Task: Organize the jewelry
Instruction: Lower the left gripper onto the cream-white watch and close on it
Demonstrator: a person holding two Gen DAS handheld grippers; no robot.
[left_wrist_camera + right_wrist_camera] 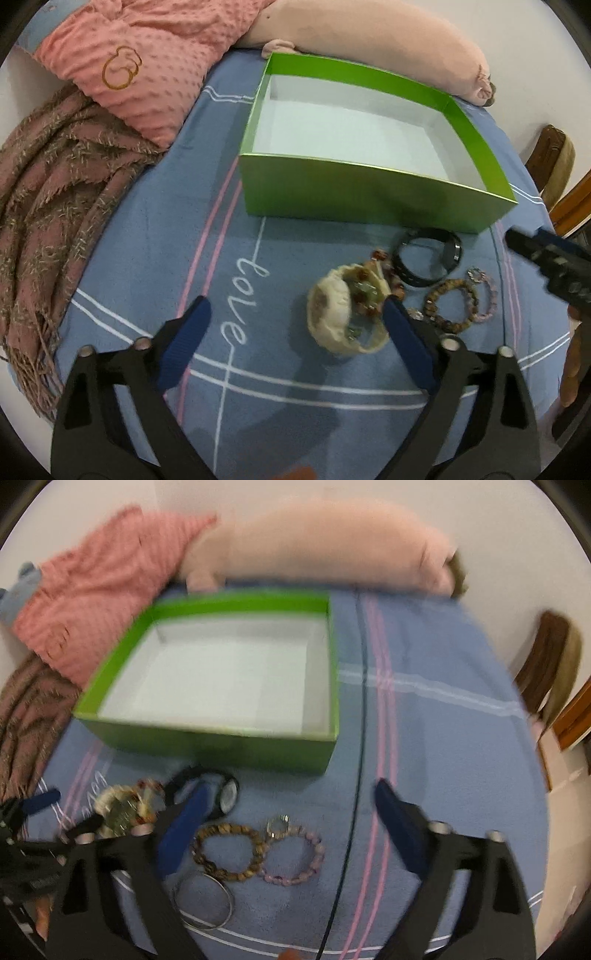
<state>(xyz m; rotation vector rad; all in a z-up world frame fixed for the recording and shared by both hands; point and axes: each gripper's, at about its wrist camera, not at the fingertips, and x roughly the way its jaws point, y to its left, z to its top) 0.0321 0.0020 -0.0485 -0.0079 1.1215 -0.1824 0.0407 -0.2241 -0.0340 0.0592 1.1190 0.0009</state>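
A green box with a white inside stands open on the blue bedspread; it also shows in the right wrist view. In front of it lie a cream watch tangled with a beaded bracelet, a black watch, a brown bead bracelet, a pink bead bracelet, a small ring and a silver bangle. My left gripper is open, its right finger beside the cream watch. My right gripper is open above the bracelets.
A pink dotted blanket, a brown fringed scarf and a long pink plush pillow lie at the bed's left and back. A wooden chair stands at the right. The right wrist view is blurred.
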